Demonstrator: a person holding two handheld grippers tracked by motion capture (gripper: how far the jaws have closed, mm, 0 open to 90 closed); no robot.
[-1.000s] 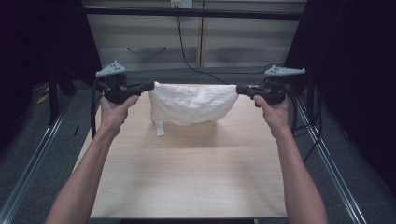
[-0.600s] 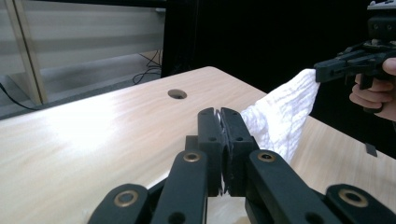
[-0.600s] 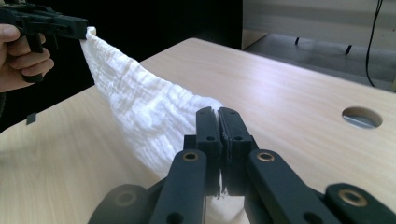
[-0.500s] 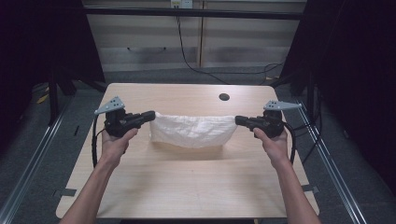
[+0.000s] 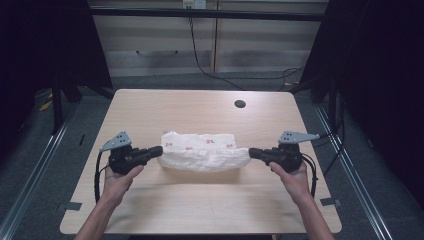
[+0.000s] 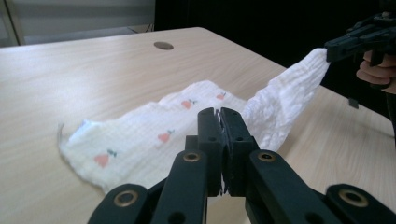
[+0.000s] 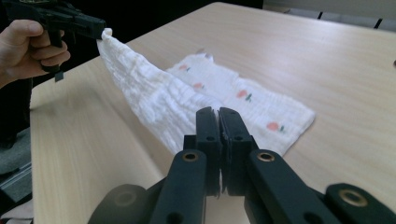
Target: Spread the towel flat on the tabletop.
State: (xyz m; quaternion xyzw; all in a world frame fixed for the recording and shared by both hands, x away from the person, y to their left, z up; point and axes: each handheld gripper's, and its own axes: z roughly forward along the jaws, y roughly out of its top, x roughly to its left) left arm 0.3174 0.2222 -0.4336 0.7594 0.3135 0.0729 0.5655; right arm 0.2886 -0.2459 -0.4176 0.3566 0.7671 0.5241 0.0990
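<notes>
Left tongs (image 5: 156, 150) are seen pinching the left corner of the white cloth (image 5: 202, 152); right tongs (image 5: 253, 153) pinch its right corner; both pairs are pressed tight on fabric. Cloth is stretched left to right between them, its long axis along that line; its far portion is laid on the worktop (image 5: 200, 205), the near edge held raised; each hand is judged equally placed.

White cloth (image 5: 204, 151) with small red-orange fruit print — pale wood table (image 5: 200, 210).

A light wooden table (image 5: 200, 210) with a round cable hole (image 5: 240, 104) is carrying a white fruit-printed muslin cloth (image 5: 202, 150), partly lying on its middle.
</notes>
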